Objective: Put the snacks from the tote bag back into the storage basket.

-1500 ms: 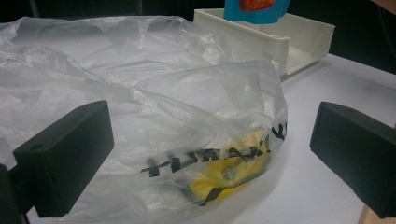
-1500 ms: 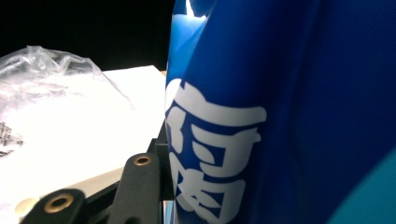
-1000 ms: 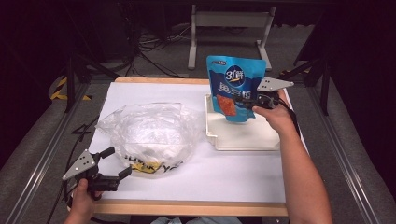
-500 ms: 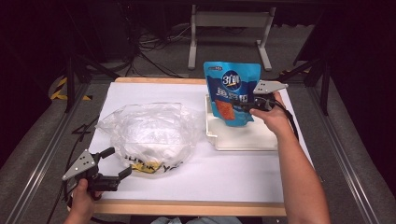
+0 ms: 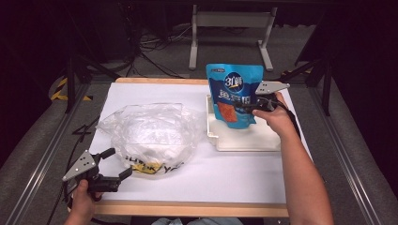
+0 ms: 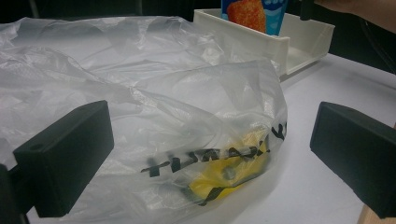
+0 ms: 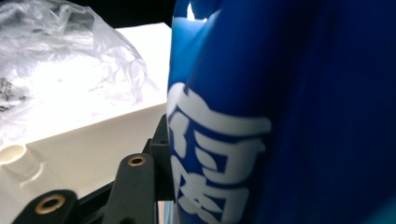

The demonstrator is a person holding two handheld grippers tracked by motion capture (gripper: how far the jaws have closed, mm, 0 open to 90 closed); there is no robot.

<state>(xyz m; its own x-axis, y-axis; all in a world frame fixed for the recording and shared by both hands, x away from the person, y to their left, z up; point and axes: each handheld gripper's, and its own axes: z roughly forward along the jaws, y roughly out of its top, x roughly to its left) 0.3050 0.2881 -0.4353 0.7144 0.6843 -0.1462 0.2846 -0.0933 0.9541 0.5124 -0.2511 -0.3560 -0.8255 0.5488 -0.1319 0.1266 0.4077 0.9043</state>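
The right gripper (image 5: 252,107) clamps the blue snack pouch (image 5: 235,96) upright over the white tray (image 5: 244,139) near the table's far right corner, not yet bagged, while the left gripper (image 5: 118,164), jaws wide, waits by the plastic bag (image 5: 148,136).

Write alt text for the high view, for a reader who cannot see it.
A person's right tool holds a blue snack pouch upright over a white tray on a white-topped table. To the left lies a crumpled clear plastic bag, and the left tool sits open near its front edge.
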